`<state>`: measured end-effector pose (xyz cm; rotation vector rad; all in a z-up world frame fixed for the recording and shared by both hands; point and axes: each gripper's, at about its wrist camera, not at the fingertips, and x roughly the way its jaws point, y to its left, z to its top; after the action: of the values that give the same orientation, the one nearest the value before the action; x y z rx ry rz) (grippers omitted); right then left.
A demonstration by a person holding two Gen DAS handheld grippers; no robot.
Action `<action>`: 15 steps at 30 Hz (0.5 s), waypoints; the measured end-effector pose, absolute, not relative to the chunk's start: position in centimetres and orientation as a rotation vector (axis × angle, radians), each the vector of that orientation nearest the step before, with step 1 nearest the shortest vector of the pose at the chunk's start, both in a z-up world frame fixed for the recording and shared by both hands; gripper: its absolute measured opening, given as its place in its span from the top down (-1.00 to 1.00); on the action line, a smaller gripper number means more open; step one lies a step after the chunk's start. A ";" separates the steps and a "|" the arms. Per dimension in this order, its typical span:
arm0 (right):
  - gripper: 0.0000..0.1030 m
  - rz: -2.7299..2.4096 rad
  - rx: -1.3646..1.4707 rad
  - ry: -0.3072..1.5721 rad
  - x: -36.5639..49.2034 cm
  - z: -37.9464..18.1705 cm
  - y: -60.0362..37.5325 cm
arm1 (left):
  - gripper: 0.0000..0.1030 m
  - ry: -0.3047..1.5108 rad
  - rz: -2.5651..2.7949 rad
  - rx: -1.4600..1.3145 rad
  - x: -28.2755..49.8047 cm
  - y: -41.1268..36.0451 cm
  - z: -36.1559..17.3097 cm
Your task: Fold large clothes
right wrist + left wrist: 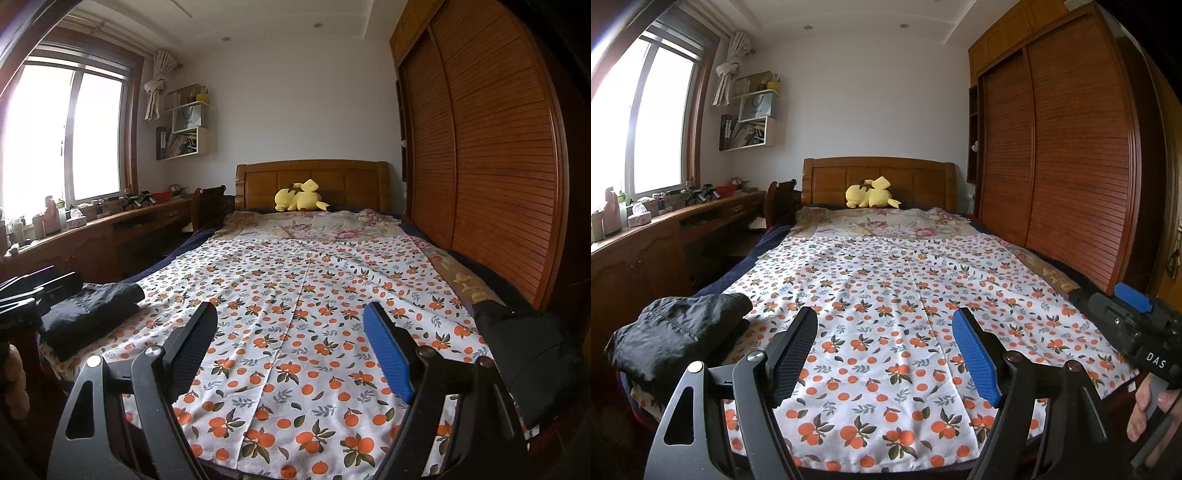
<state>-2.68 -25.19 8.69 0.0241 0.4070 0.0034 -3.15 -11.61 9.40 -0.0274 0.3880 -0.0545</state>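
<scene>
Two dark garments lie on the bed: a folded one [679, 332] at the near left corner, and another [524, 343] at the right edge that I judge not yet folded. My left fingers [886, 358] and right fingers [291, 350] stand wide, holding nothing, above the orange-print sheet [905, 288].

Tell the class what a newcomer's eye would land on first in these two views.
The orange-print sheet spread flat over the bed dominates. A yellow plush toy lies against the wooden headboard, and a folded black garment sits on the sheet's near left corner, beside the open left gripper.
</scene>
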 end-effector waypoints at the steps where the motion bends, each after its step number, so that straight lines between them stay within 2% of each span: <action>1: -0.59 0.004 0.023 0.407 -2.7 8.7 -25.1 | -0.50 0.388 -0.054 -0.028 -3.1 -11.6 9.4; 15: -0.59 0.004 0.024 0.404 -2.7 8.6 -25.1 | -0.52 0.386 -0.054 -0.017 -3.4 -11.5 9.3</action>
<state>-2.68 -25.07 8.61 0.0238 0.4037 0.0044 -3.41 -11.53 9.28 -0.0167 0.3858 -0.0542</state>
